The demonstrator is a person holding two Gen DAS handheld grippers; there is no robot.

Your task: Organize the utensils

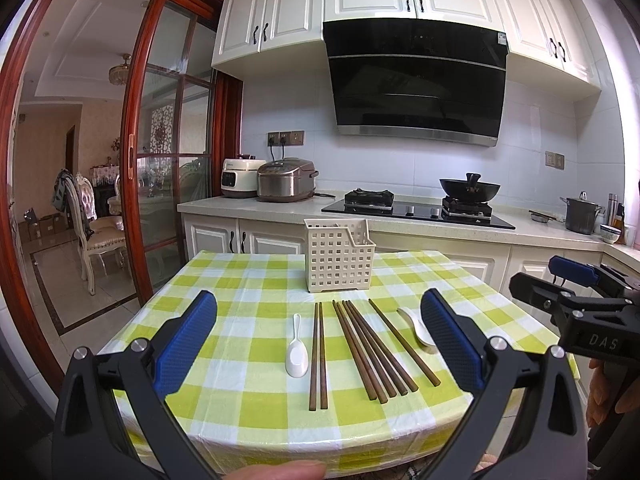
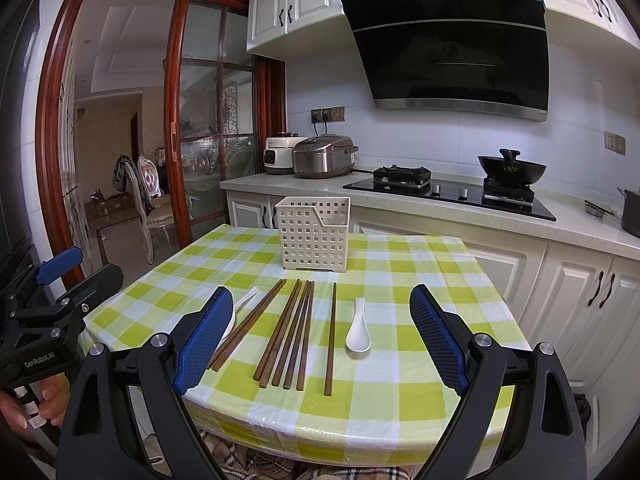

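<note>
From my remote station, both fisheye views were bright and sharp at centre. Daylight washed the white tiled wall (image 1: 560,128) from the right, the glossy black range hood (image 1: 416,80) showed faint reflections, and the red-brown wooden door frame (image 2: 52,120) bowed toward dark, vignetted corners.

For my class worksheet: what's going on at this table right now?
A person holds two grippers, the left gripper and right gripper, both open and empty above the table. Wooden chopsticks and two white spoons lie flat on the checked cloth. The cream utensil basket stands behind them; nothing picked up yet.
</note>
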